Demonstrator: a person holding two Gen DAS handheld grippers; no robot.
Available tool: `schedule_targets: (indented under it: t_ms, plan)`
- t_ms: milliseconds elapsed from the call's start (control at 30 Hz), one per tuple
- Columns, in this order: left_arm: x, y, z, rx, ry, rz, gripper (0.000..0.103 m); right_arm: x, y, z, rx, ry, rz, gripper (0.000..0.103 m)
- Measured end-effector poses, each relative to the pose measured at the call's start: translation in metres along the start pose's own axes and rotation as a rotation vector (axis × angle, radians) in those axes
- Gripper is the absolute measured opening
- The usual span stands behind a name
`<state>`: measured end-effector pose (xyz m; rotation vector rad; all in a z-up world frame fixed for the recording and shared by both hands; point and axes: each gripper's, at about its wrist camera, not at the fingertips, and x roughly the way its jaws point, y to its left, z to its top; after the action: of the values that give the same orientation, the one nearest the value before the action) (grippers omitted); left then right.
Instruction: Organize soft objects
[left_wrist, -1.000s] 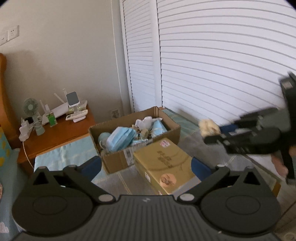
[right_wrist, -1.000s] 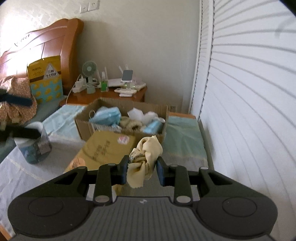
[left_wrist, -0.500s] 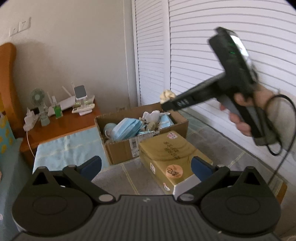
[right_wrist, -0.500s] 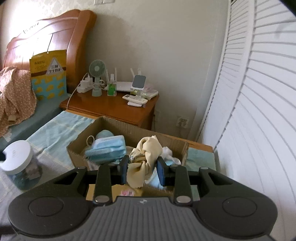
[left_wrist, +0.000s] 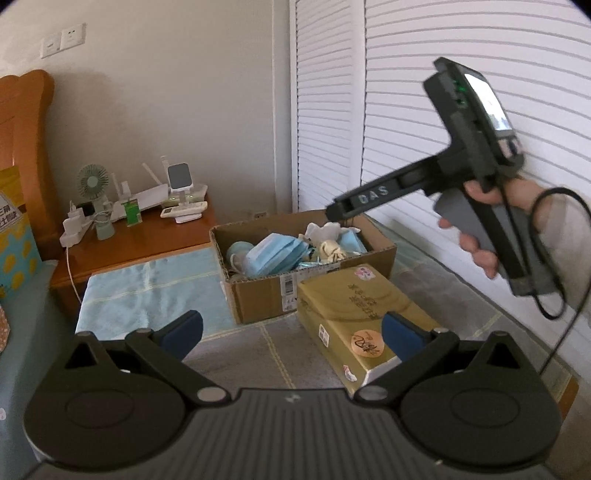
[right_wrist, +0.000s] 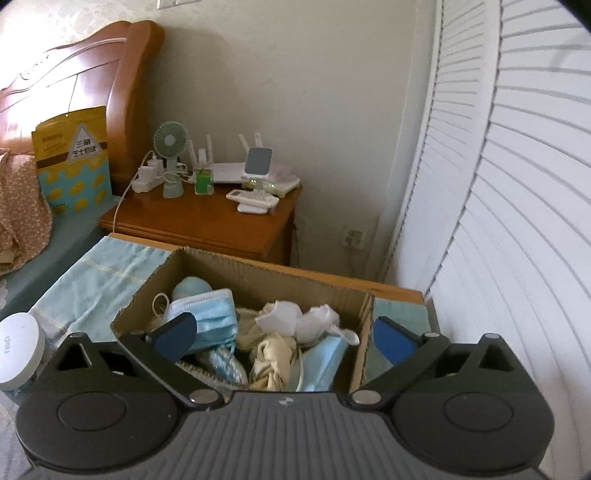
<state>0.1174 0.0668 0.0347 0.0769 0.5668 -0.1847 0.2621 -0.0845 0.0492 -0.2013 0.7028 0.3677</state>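
The cardboard box holds face masks, a cream cloth at six o'clock and white socks. The right gripper is opening, empty; the left gripper gapes, empty.

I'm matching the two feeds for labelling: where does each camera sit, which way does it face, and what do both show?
Left wrist: on the left tool, facing the cardboard box and yellow box; shows its own fingers, plus the right tool and hand.
Right wrist: on the right tool, jaws opening with nothing between them, looking down into the cardboard box; shows only its own fingers.
Shared: box of soft items, nightstand, fan.
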Motion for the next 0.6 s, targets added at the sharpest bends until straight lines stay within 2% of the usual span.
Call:
schedule_targets:
  t_ms: [233, 367, 600]
  plan:
    - [-0.002, 0.002, 0.005, -0.026, 0.027, 0.074, 0.102, -0.031, 0.005, -0.02, 0.096, 0.098, -0.026, 0.103]
    - [-0.005, 0.001, 0.009, -0.052, 0.051, 0.102, 0.102, -0.056, 0.012, -0.042, 0.14, 0.152, -0.083, 0.103]
    - [-0.011, -0.007, 0.016, -0.111, 0.128, 0.089, 0.102, -0.1, 0.022, -0.073, 0.196, 0.17, -0.146, 0.103]
